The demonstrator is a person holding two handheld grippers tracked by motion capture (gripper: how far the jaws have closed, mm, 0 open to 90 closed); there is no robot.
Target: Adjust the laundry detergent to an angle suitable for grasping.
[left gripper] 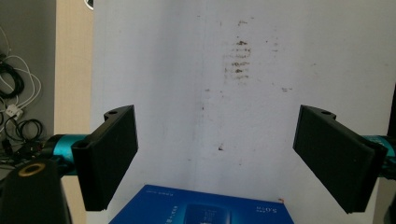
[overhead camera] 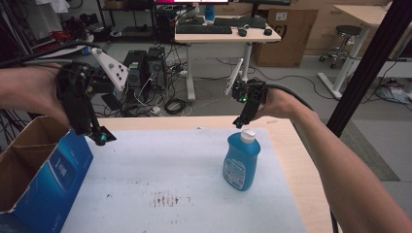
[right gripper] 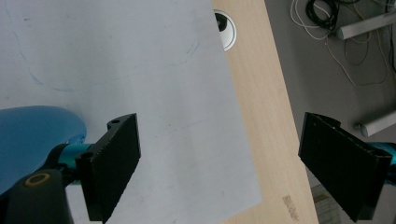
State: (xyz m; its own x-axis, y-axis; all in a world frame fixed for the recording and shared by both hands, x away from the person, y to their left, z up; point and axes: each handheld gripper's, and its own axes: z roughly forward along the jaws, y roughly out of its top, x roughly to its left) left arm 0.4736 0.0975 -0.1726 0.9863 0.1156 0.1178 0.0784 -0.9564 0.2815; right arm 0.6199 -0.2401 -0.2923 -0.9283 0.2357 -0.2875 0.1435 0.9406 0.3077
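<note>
The blue plastic bottle with the white flip cap (overhead camera: 241, 162) stands upright on the pale grey mat (overhead camera: 170, 165), long axis vertical, right of centre; the right gripper (overhead camera: 237, 124) hangs just above and behind that cap, jaws wide apart around nothing, clearly the nearer one; from its own camera the bottle's rounded blue shoulder (right gripper: 32, 140) lies off to the left of the jaws, not between them; the left gripper (overhead camera: 102, 139), jaws likewise spread and empty, hovers well apart by the open blue-sided cardboard box (overhead camera: 36, 170); glossy smooth plastic, likely slippery; the mat is matte, smudged with dark marks.
</note>
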